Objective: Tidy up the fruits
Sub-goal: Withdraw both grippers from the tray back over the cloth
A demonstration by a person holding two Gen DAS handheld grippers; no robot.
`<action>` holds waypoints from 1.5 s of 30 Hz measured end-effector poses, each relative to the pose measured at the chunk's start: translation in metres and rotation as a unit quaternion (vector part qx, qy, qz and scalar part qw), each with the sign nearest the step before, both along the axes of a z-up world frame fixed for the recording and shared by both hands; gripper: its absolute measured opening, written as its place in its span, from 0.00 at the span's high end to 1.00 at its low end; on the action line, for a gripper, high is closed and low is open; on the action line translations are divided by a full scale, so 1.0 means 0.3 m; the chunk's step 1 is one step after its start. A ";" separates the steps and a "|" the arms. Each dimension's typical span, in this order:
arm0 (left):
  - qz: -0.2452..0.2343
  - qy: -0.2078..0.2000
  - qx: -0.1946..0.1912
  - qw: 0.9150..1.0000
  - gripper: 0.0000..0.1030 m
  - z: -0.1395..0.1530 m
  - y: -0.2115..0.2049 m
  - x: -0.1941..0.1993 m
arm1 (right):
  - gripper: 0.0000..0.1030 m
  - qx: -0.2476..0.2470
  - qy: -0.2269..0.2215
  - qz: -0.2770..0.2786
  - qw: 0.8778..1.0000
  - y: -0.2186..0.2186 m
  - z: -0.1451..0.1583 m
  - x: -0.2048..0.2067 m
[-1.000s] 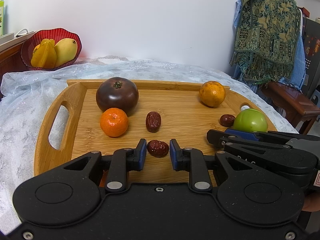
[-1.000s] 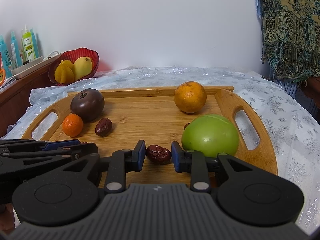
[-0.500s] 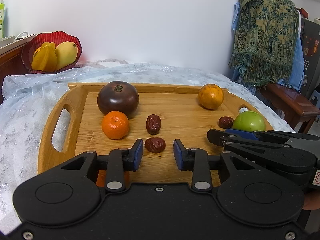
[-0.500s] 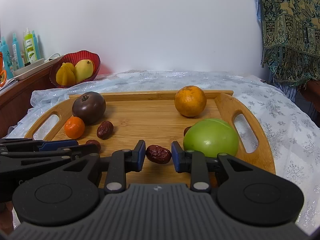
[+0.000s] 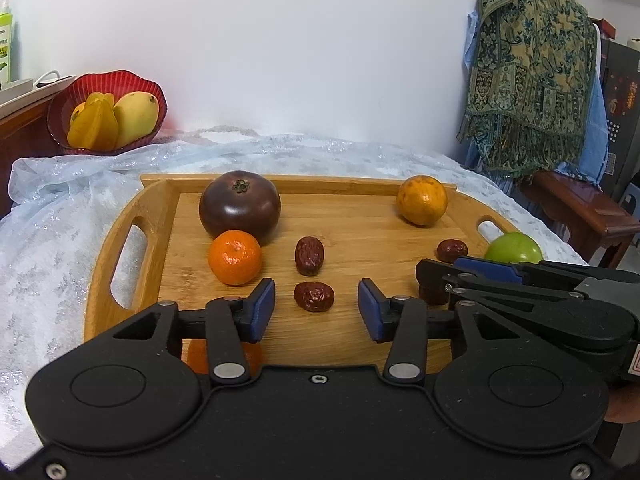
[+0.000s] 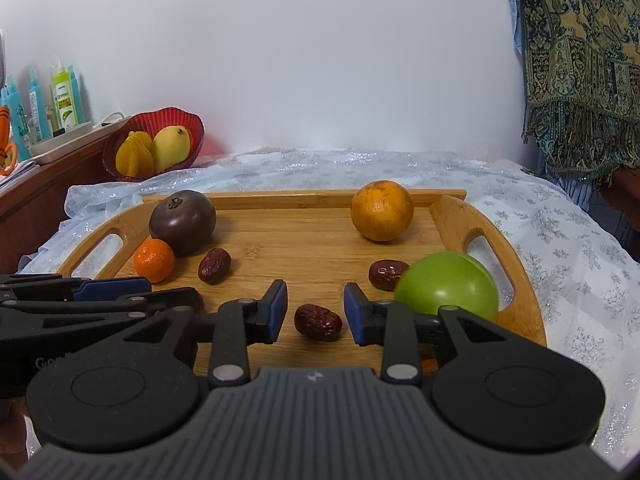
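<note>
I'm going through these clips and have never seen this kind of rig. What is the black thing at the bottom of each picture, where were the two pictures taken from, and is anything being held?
Each black shape is a hand-held two-finger gripper; a camera on it looks forward along its fingers. One picture comes from the left gripper, the other from the right gripper. Both are open and hold nothing; a red date lies on the wooden tray between each pair of fingers: one left, another right. Also on the tray: a dark tomato, mandarin, orange and green fruit.

My tray (image 5: 152,208) is honey-brown bamboo; on it I see wrinkled dark-red dates (image 5: 314,296), a purple-brown tomato (image 5: 239,205), a green apple (image 6: 448,291), and upper left a ribbed red bowl (image 5: 64,104); snowflake-patterned pale-blue cloth (image 6: 560,240)
</note>
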State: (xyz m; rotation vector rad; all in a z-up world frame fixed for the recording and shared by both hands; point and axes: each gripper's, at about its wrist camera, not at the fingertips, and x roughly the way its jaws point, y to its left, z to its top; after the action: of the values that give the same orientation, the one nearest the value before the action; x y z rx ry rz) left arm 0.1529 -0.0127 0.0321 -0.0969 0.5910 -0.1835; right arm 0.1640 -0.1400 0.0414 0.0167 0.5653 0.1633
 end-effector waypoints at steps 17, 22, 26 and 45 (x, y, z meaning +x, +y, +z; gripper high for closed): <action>0.024 -0.031 0.001 0.999 0.27 0.047 0.026 -0.049 | 0.36 -0.012 -0.063 -0.021 0.998 -0.011 0.042 -0.084; 0.028 -0.039 0.001 0.999 0.19 0.062 0.028 -0.083 | 0.29 -0.017 -0.083 -0.033 0.996 -0.027 0.054 -0.135; 0.028 -0.042 0.002 0.999 0.13 0.070 0.032 -0.123 | 0.20 -0.023 -0.103 -0.040 0.994 -0.036 0.070 -0.169; 0.030 -0.045 0.010 0.998 0.05 0.057 0.037 -0.284 | 0.00 -0.017 -0.113 -0.067 0.991 -0.090 0.047 -0.323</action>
State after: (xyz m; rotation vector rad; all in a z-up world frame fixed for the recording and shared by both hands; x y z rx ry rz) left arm 0.0675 -0.0015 0.0491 -0.0862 0.4987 -0.1238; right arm 0.0672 -0.1669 0.0555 0.0020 0.3385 0.0243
